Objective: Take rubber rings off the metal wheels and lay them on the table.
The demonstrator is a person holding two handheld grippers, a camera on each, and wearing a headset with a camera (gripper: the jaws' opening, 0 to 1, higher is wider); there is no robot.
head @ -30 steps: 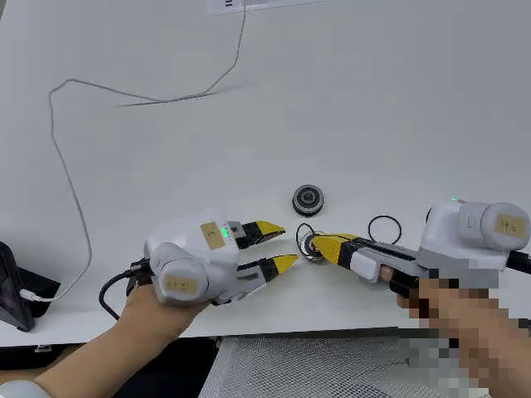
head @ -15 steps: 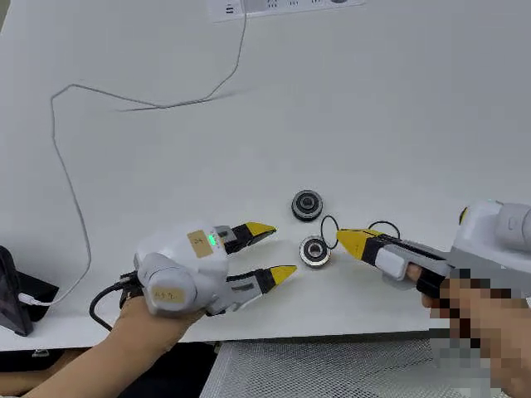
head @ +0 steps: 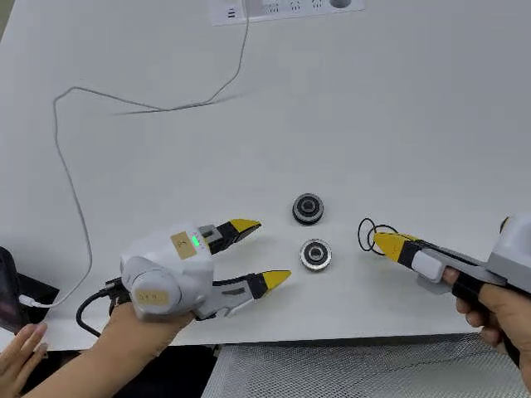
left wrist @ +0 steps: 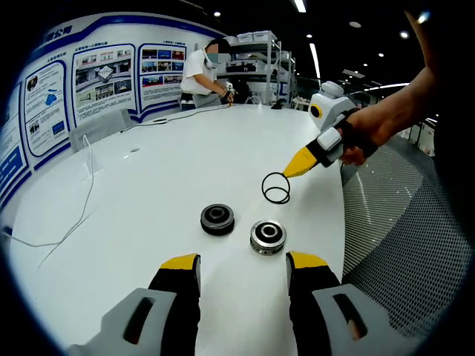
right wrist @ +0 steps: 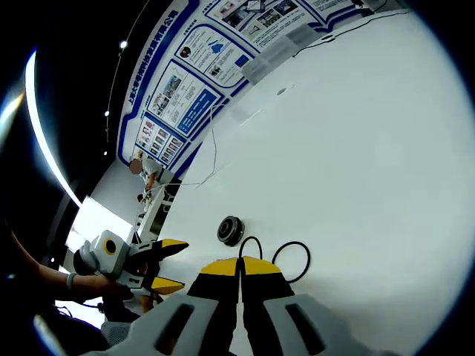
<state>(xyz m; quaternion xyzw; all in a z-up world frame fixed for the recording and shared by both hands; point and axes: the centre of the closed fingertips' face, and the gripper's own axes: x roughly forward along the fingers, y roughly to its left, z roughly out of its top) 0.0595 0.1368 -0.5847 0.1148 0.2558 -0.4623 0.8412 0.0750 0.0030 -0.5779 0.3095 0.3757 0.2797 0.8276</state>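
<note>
Two small wheels sit near the table's front edge. The far wheel (head: 308,208) (left wrist: 217,219) (right wrist: 231,230) wears a dark rubber ring; the near wheel (head: 315,254) (left wrist: 267,236) is bare metal. My right gripper (head: 380,241) (right wrist: 240,265) (left wrist: 291,172) is right of them, shut on a thin black rubber ring (head: 364,235) (right wrist: 249,245) (left wrist: 276,188) that hangs from its tips. Another loose ring (head: 387,230) (right wrist: 294,260) lies flat on the table just beyond. My left gripper (head: 264,250) (left wrist: 243,268) (right wrist: 172,265) stands open and empty, left of the bare wheel.
A thin grey cable (head: 76,157) loops across the left of the white table (head: 398,124) up to a power strip (head: 282,8) at the far edge. A dark device (head: 7,298) sits at the front left corner, with a hand (head: 21,356) below it.
My right gripper has pulled the ring off the near wheel and carried it to the right. My left gripper has drawn back left, away from the wheel.
</note>
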